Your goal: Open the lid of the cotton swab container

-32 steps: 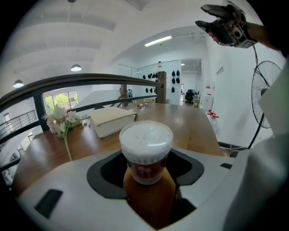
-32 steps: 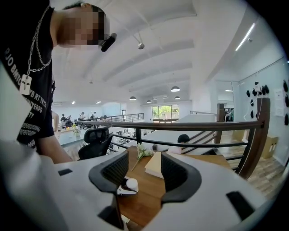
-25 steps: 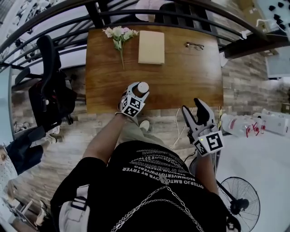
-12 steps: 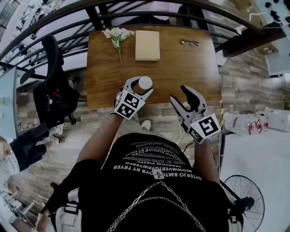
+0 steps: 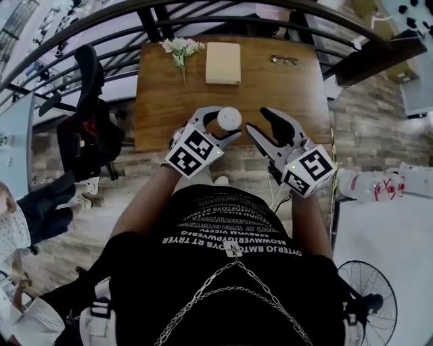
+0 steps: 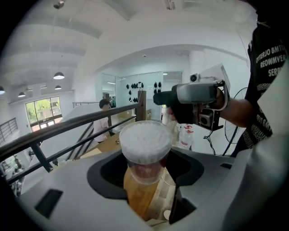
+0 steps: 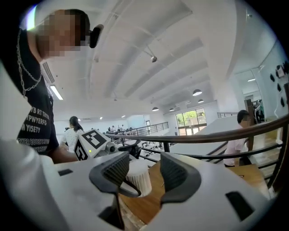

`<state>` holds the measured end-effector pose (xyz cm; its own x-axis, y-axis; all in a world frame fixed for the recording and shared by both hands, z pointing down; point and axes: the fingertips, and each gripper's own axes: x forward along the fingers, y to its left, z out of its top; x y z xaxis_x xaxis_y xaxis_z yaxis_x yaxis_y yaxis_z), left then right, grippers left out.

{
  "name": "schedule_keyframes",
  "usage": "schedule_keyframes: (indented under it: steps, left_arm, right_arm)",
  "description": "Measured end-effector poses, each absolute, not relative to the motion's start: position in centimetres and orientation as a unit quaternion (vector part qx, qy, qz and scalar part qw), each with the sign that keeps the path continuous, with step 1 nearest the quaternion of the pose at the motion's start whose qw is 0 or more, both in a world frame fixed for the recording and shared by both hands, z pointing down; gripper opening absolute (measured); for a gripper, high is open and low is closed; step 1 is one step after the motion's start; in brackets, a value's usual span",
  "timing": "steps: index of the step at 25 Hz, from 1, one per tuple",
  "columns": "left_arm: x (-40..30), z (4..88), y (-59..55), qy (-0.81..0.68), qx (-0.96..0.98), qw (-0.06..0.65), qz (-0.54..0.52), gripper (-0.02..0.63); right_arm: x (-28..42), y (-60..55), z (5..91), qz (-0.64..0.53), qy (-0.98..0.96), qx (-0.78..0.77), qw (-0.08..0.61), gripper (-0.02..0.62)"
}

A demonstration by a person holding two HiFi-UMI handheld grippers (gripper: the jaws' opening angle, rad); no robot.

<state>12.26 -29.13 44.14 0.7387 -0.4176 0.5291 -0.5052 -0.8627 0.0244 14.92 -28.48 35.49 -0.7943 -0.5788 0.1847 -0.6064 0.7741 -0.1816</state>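
Observation:
The cotton swab container (image 5: 229, 119) is a clear round tub with a whitish lid, full of white swabs. My left gripper (image 5: 218, 127) is shut on its body and holds it upright over the table's front edge; in the left gripper view the lid (image 6: 145, 140) faces the camera between the jaws. My right gripper (image 5: 258, 120) sits just right of the container with its jaws closing and nothing between them. In the right gripper view the container (image 7: 137, 177) stands just beyond the gripper (image 7: 144, 173), partly behind the left jaw.
A wooden table (image 5: 284, 94) carries flowers (image 5: 179, 48), a beige book (image 5: 223, 63) and glasses (image 5: 287, 60) at its far side. A black railing (image 5: 203, 13) runs behind it. An office chair (image 5: 88, 115) stands left, a fan (image 5: 365, 297) and bottles (image 5: 369, 186) right.
The left gripper has kept the container and shifted slightly right. The right gripper has come up from the lower right to just beside the container.

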Motion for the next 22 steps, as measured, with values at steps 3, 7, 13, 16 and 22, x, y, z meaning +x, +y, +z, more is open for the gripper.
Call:
schedule_keyframes:
  steps: [3, 7, 13, 16, 22]
  left_arm:
    - [12.4, 42.1, -28.1, -0.25, 0.927, 0.073, 0.27, 0.276]
    - [12.3, 40.6, -27.0, -0.258, 0.922, 0.065, 0.282, 0.276]
    - [12.5, 41.2, -25.1, -0.241, 0.918, 0.07, 0.308, 0.276]
    - [12.6, 41.2, -24.6, -0.239, 0.917, 0.071, 0.312, 0.276]
    - [11.9, 41.7, -24.6, -0.253, 0.902, 0.068, 0.344, 0.276]
  right_arm:
    - [13.6, -27.5, 35.1, 0.109, -0.948, 0.287, 0.089, 0.201]
    - [11.9, -26.4, 34.8, 0.104, -0.954, 0.257, 0.11, 0.232]
    - [10.2, -25.1, 36.0, 0.106, -0.957, 0.204, 0.177, 0.279]
    - [9.7, -24.6, 36.8, 0.12, -0.955, 0.19, 0.195, 0.285]
    - [9.3, -24.5, 37.0, 0.123, -0.949, 0.204, 0.208, 0.253]
